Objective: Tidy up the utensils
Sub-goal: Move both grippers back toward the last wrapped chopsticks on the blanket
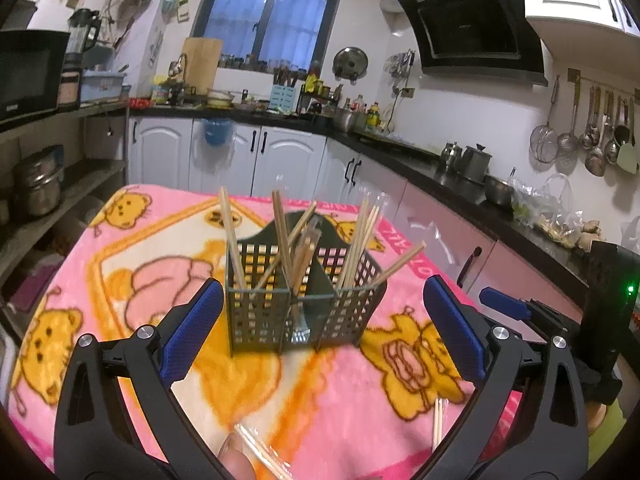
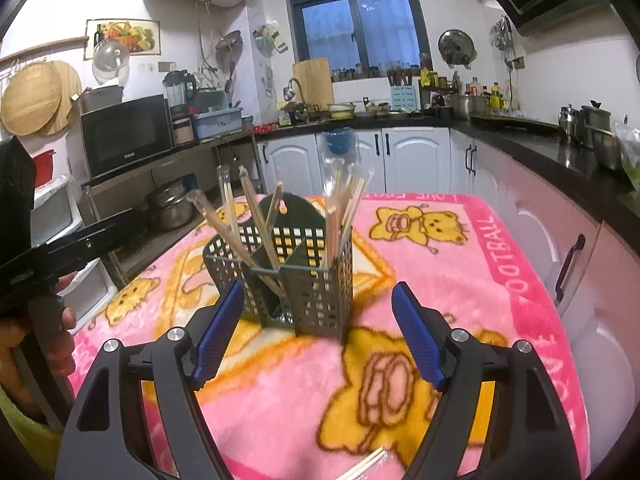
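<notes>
You are holding both grippers, left gripper (image 1: 323, 326) and right gripper (image 2: 318, 334), with jaws spread wide and grasping nothing. The utensil basket (image 1: 298, 294) is standing on the pink blanket (image 1: 340, 408) covering the tabletop, chopsticks (image 1: 234, 240) sticking up from its compartments, just ahead of both grippers.

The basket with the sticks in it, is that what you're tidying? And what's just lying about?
For the job:
- basket with three compartments
- chopsticks standing in it
- loose chopsticks on the blanket
- left gripper and right gripper, both open and empty

Just lying about:
- pink bear blanket
- microwave
- pots
- hanging ladles
</notes>
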The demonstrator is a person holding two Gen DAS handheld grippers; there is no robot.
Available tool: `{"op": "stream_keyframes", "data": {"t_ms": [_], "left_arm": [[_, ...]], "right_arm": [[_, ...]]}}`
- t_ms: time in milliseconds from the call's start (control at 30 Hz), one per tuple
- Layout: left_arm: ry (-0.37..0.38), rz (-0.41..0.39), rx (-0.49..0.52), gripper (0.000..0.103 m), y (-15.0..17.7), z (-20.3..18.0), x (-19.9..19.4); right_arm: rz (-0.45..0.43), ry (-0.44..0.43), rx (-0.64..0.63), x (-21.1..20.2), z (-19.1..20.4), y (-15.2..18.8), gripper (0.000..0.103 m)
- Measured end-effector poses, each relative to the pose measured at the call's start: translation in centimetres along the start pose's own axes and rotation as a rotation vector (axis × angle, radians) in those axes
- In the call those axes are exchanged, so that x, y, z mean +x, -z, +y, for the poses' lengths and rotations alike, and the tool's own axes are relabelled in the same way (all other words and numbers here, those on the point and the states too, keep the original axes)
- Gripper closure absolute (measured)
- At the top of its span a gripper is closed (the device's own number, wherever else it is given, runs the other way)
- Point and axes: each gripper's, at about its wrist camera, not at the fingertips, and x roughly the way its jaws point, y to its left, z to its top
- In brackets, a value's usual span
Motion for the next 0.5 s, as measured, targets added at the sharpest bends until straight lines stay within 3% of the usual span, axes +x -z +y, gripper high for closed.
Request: {"op": "stream_keyframes", "data": {"t_ms": [500], "left_arm": [[-0.031, 0.147, -0.086, 0.011, 5.0, 2.5, 1.9]], "right_arm": [[0.087, 0.024, 0.023, 0.5, -1.4, 3.2, 0.029]]}}
